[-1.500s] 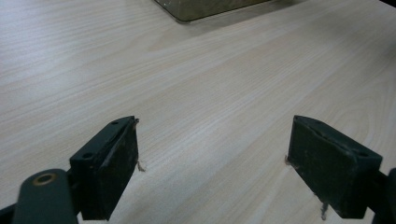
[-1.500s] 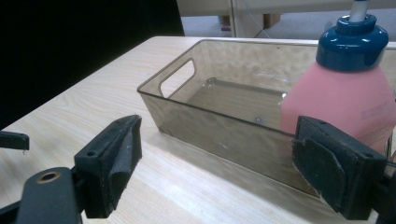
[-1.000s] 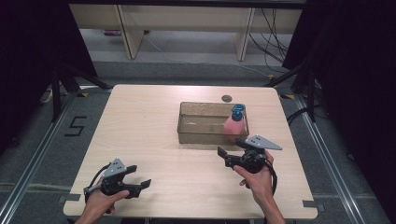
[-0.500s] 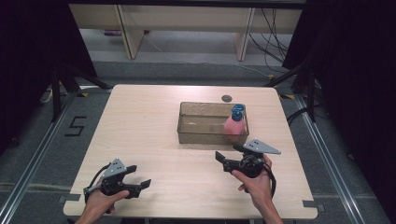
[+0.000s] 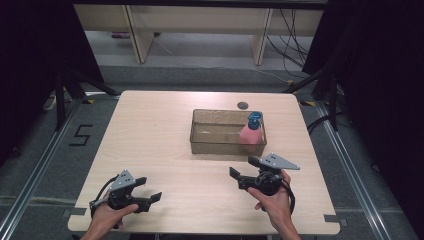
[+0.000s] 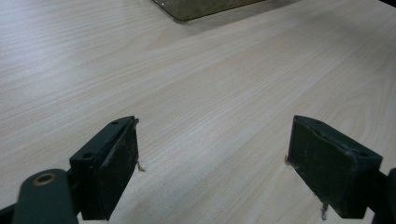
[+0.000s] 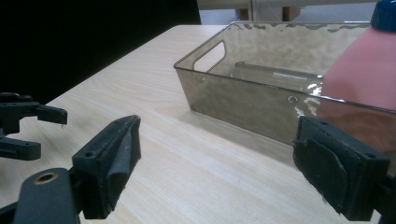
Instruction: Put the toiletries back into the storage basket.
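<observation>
1. Pink bottle (image 5: 249, 134) with a blue cap (image 5: 255, 118) stands upright inside the clear smoky bin (image 5: 220, 146), at the bin's right end, against the near wall. The bin sits on the table (image 5: 150, 130), right of centre.
2. Right tongs (image 5: 245, 172): released, jaws spread wide, nothing between them. They hover just in front of the bin's near wall and aim leftward across the table. In the right gripper view the bottle (image 7: 364, 79) shows through the bin wall (image 7: 243, 100), beyond the right-hand jaw.
3. Left tongs (image 5: 149, 192): also released, jaws wide apart over bare wood at the near left of the table, well apart from the bin. The left gripper view shows one bin corner (image 6: 196, 8) far off at the top.
4. Step in hand, as judged: approach. No grasp has been made on the bottle.
5. Next move calls for: turning the right tongs toward the bin, lifting them over the near wall, then lowering the spread jaws astride the bottle's body below the cap before closing.
6. Caution: the near wall stands close to the bottle, so a jaw may catch the rim or tip the bottle.
</observation>
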Action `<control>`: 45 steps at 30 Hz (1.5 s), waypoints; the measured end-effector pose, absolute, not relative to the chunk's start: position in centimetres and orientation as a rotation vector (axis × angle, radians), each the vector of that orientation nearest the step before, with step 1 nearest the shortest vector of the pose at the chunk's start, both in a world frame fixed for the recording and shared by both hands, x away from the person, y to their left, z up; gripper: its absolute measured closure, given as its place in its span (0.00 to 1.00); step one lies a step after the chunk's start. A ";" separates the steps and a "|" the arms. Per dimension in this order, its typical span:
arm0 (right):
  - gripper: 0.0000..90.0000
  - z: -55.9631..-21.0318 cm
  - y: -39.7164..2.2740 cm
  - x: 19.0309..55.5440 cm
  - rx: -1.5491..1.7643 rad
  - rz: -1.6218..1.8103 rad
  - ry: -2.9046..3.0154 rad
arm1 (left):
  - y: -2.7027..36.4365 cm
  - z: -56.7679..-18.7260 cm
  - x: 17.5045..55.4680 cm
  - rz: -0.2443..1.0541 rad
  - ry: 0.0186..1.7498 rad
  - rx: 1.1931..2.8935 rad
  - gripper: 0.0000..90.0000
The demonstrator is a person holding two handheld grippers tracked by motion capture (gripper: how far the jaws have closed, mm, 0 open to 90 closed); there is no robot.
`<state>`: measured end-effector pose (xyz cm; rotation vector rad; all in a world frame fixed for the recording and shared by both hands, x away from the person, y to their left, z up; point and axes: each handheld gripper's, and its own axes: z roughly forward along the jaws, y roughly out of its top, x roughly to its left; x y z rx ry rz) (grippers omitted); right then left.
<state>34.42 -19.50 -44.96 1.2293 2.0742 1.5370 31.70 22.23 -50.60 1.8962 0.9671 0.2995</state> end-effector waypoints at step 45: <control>0.17 -46.8 -20.4 31.3 1.224 1.535 2.078 | 22.2 -50.5 31.4 0.306 0.957 1.896 0.17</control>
